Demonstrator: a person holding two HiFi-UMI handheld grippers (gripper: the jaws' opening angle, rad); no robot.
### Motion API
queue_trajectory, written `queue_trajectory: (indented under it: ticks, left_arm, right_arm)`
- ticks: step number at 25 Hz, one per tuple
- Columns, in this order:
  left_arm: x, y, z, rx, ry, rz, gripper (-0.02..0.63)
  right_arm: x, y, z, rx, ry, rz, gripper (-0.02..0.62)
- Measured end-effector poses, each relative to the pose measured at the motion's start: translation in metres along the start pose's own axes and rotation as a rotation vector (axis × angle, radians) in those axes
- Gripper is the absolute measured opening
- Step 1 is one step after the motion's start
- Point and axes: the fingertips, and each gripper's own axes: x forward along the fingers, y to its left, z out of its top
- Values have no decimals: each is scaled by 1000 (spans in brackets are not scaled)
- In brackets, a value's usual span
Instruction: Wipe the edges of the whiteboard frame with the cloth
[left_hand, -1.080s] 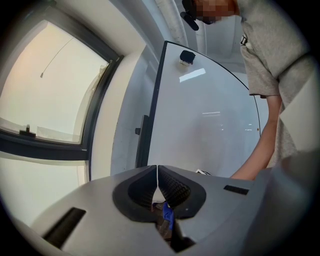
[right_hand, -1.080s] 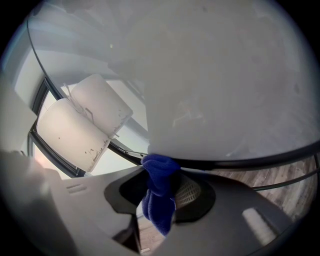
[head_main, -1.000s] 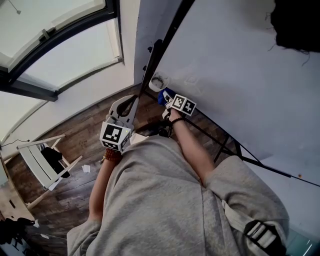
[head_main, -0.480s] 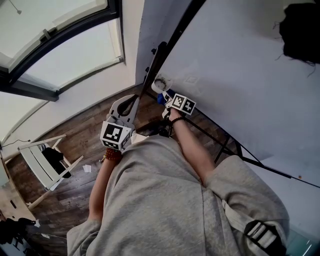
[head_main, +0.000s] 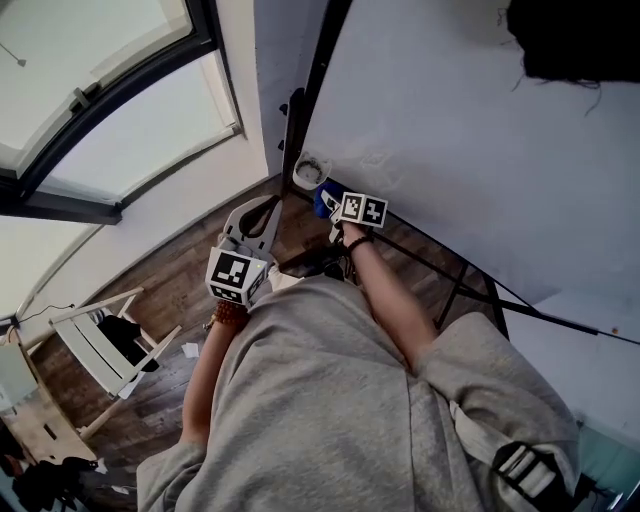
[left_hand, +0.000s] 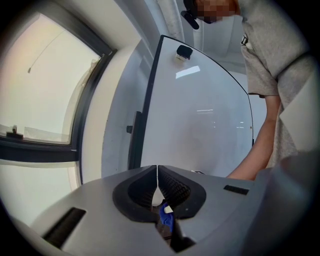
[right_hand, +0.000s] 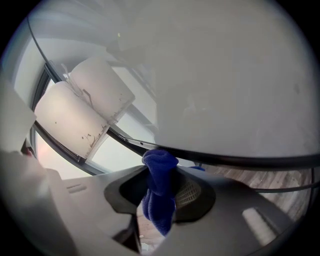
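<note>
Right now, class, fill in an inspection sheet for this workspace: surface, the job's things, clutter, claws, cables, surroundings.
Surface: whiteboard, pale, no writing made out.
Job's things: blue cloth, its top up against the lower edge of the black whiteboard frame.
Clutter: white cylindrical container by the frame's corner; paper scrap on the floor.
Grippers: right claw shut on the blue cloth; left claw shut with nothing between its tips, off the board.
Cables: nothing seen.
Surroundings: wooden floor, large window, white folding chair.
</note>
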Motion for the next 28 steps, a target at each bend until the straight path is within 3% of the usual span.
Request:
queue_trajectory:
  ticks: [10, 16, 28]
  left_arm:
    - [41, -86, -10, 49, 44, -186, 15]
    - [61, -149, -14, 90, 68, -278, 15]
    - [86, -233, -18, 116, 59, -274, 15]
  right_arm:
    - [-69, -45, -14, 19, -63, 49, 138]
    - [-113, -62, -21, -112, -119, 117, 138]
    - [-214, -85, -6, -328, -283, 212, 138]
